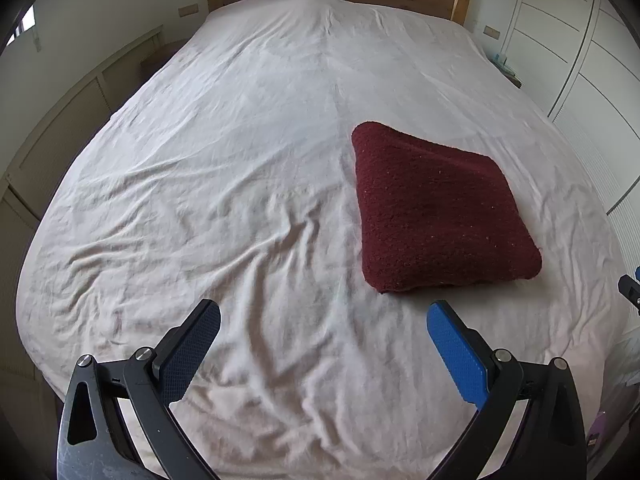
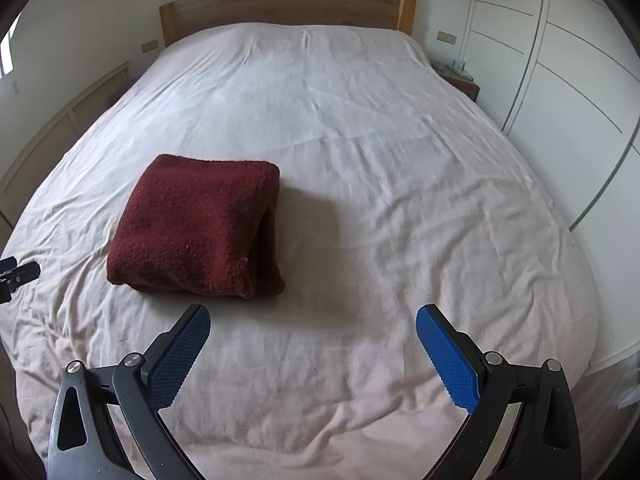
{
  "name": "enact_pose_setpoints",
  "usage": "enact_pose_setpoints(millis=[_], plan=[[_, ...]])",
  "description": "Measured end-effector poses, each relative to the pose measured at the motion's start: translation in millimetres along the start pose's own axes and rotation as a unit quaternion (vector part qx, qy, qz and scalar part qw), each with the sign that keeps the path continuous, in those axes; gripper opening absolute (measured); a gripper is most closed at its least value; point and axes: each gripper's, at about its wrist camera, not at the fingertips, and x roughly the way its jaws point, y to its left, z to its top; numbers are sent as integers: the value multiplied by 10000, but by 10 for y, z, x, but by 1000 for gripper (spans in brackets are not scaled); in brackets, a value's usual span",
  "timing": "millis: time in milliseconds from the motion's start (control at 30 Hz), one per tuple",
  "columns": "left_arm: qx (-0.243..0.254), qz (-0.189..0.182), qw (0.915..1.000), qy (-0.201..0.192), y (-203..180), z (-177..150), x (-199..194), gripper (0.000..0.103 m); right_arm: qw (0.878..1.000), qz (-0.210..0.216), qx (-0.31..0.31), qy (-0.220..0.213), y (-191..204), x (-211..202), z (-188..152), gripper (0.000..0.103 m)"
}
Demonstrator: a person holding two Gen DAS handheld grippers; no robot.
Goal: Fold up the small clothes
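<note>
A dark red fuzzy garment (image 1: 440, 212) lies folded into a thick square on the bed; it also shows in the right wrist view (image 2: 196, 228). My left gripper (image 1: 324, 320) is open and empty, hovering in front of and left of the garment. My right gripper (image 2: 314, 322) is open and empty, in front of and right of the garment. The tip of the right gripper shows at the right edge of the left wrist view (image 1: 630, 288). The tip of the left gripper shows at the left edge of the right wrist view (image 2: 18, 274).
The bed has a wrinkled pale sheet (image 2: 380, 140) and a wooden headboard (image 2: 288, 4). White wardrobe doors (image 2: 560, 80) stand along the right. A nightstand (image 2: 460, 76) sits by the far right corner. Low panelling (image 1: 60, 140) runs along the left.
</note>
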Motion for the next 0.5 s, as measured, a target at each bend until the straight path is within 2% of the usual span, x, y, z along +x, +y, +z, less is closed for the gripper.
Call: enact_pose_setpoints(millis=[500], plan=[[13,-18,10000,62,21,-33,-7,102,10000,-14,-66,15,5,-46,12,103]])
